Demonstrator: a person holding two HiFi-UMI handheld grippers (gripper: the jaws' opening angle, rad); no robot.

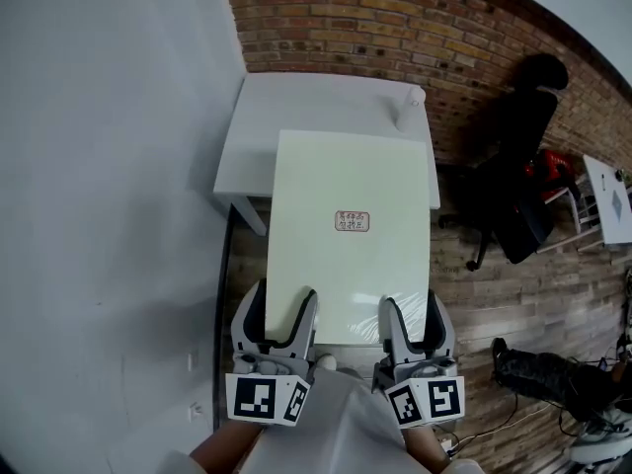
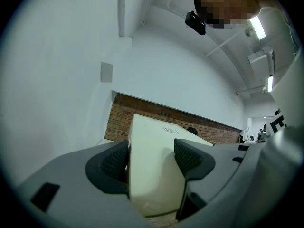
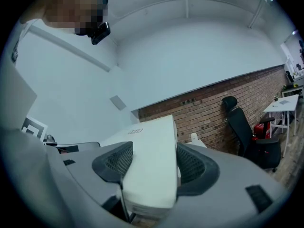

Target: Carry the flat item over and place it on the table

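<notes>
A large cream flat board (image 1: 351, 235) with a small label (image 1: 353, 221) is held level in front of me, its far end over the white table (image 1: 296, 102). My left gripper (image 1: 281, 324) is shut on the board's near left edge. My right gripper (image 1: 410, 326) is shut on its near right edge. In the left gripper view the board (image 2: 152, 165) fills the gap between the dark pads (image 2: 189, 158). The right gripper view shows the board (image 3: 154, 170) clamped between both mesh pads (image 3: 116, 163).
The white table stands against a brick wall (image 1: 415, 28), with a white wall (image 1: 109, 215) on its left. A small white object (image 1: 411, 107) stands on the table's far right corner. A black office chair (image 1: 513, 181) and another white table (image 1: 607, 200) are at the right on the wood floor.
</notes>
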